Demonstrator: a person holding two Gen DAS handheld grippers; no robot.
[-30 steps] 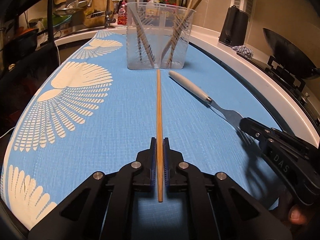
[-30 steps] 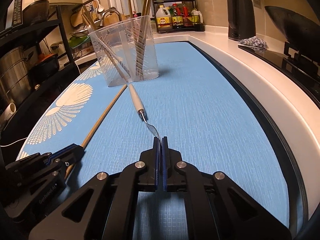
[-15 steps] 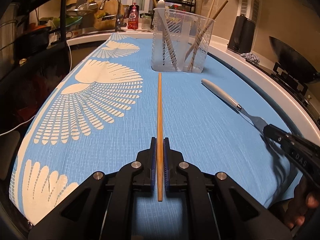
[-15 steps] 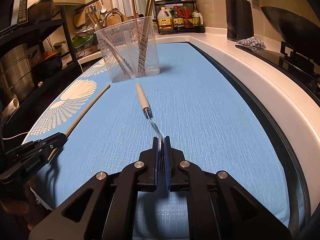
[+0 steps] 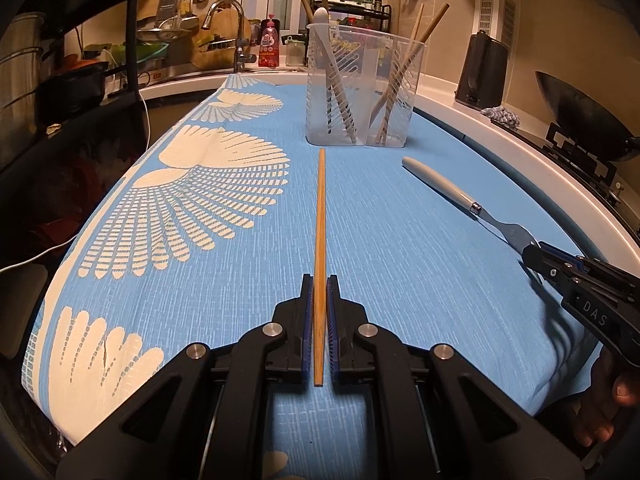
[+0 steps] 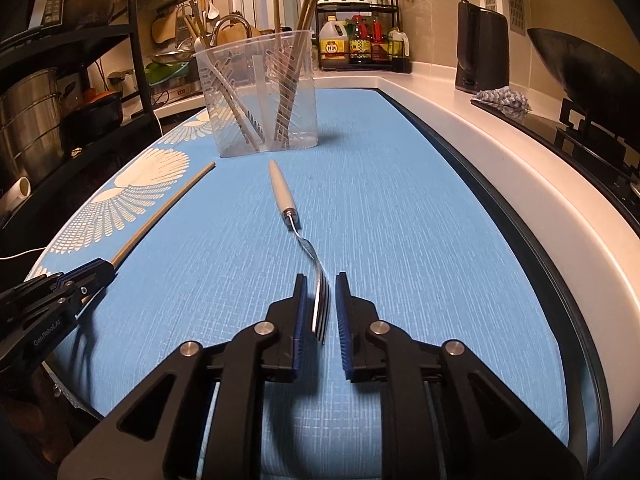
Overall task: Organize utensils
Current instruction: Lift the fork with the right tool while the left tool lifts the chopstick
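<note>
A long wooden chopstick [image 5: 320, 208] lies on the blue patterned cloth [image 5: 400, 280], pointing at the clear plastic utensil holder [image 5: 360, 92]. My left gripper [image 5: 319, 280] is shut on its near end. A fork with a white handle [image 6: 286, 196] lies on the cloth to the right, tines towards me. My right gripper [image 6: 320, 280] straddles the tines and its jaws are opening, with a gap showing on both sides. The holder [image 6: 260, 92] has several chopsticks and a white-handled utensil standing in it. The right wrist view also shows the left gripper [image 6: 104, 270] and the chopstick [image 6: 168, 208].
A white counter edge [image 6: 500, 152] runs along the right of the cloth. Beyond it stand a black kettle [image 6: 482, 52], a wok [image 6: 580, 68] on the stove and a rack of bottles [image 6: 360, 44]. Dark shelving with pots [image 6: 36, 108] stands left, and a sink tap [image 5: 228, 12] behind.
The right gripper's jaws, closed on the fork tines before, have parted. Both grippers have drawn back from the holder with their utensils. The left gripper stays shut on the chopstick.
</note>
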